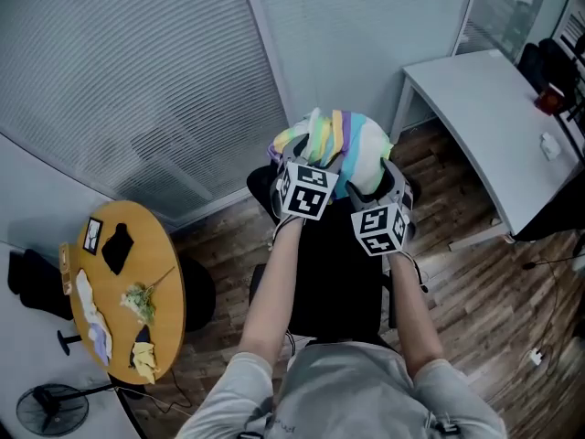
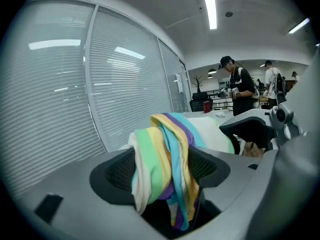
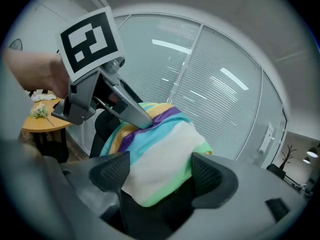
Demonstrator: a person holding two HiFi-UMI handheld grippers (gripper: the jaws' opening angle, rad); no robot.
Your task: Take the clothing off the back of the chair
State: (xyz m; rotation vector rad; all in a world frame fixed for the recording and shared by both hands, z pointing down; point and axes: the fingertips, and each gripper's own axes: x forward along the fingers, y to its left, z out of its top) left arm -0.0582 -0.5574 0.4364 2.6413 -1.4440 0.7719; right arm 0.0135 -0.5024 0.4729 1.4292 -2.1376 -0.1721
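Left gripper (image 2: 162, 171) and right gripper (image 3: 162, 176) gape, released, straddling the clothing (image 1: 343, 140) at frame centre. Best: bite deep, then lift clear of chair (image 1: 338, 268).

The head camera looked steeply down from above the chair (image 1: 334, 273). Each gripper camera sat low behind its own jaws, facing close onto the striped clothing (image 2: 162, 154) on the chair back, which all three views shared.
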